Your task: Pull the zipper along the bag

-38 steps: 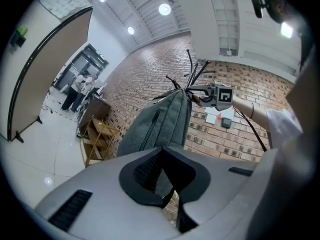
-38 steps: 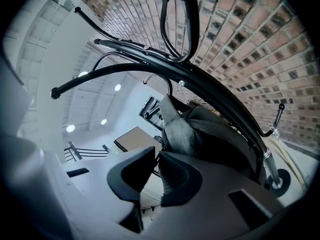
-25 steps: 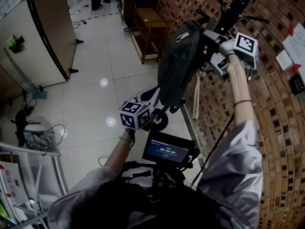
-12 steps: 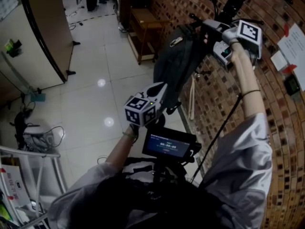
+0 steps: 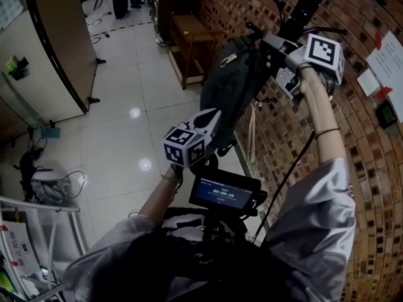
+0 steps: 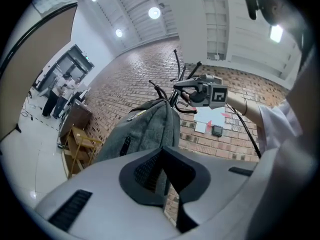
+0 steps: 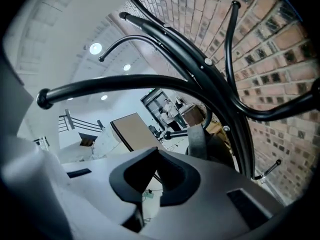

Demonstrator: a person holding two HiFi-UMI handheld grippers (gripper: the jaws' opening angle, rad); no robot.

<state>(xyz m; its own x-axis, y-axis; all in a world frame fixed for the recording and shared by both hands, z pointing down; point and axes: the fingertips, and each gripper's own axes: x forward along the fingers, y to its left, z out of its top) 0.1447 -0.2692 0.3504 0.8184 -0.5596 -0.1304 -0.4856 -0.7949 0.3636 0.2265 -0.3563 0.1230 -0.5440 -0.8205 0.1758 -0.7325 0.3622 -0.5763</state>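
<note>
4 failure points apply, ordered by size. The coat rack (image 5: pixel 306 8), standing against the brick wall (image 5: pixel 289 143), could tip or swing if the pull goes sideways instead of along the zipper line. The grey backpack (image 5: pixel 233 87) hangs from the rack's upper arms, and an upward pull could lift it off. The left gripper (image 6: pixel 162 153) has its jaws clenched, apparently on the backpack's lower edge. If that fabric slips out, the bag goes slack and the slider will likely bunch cloth. The right gripper (image 7: pixel 158 153) is clenched near the backpack's top, with nothing visible between its jaws. A missed zipper tab would give a pull with no travel.

Backpack long axis: roughly upright, top toward the rack arms, bottom toward the left gripper. Its face, carrying 1 short dark zipper (image 6: pixel 125 145), is turned toward the room, away from the wall.
</note>
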